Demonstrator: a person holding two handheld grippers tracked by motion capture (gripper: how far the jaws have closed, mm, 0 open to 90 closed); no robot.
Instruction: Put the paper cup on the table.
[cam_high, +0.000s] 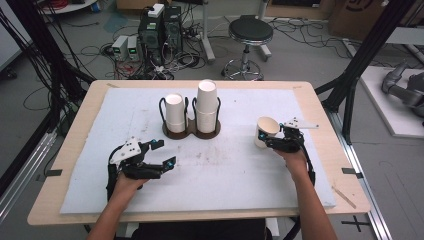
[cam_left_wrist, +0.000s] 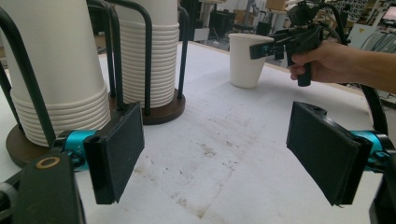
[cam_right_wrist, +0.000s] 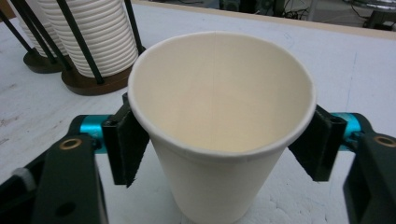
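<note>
Right gripper (cam_right_wrist: 219, 140) jaws wide around paper cup (cam_right_wrist: 219, 121), upright on foam mat (cam_right_wrist: 327, 60)

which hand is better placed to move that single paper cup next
Right. The right gripper already has its fingers on either side of the cup; the left gripper sits open, well away from it.
</note>
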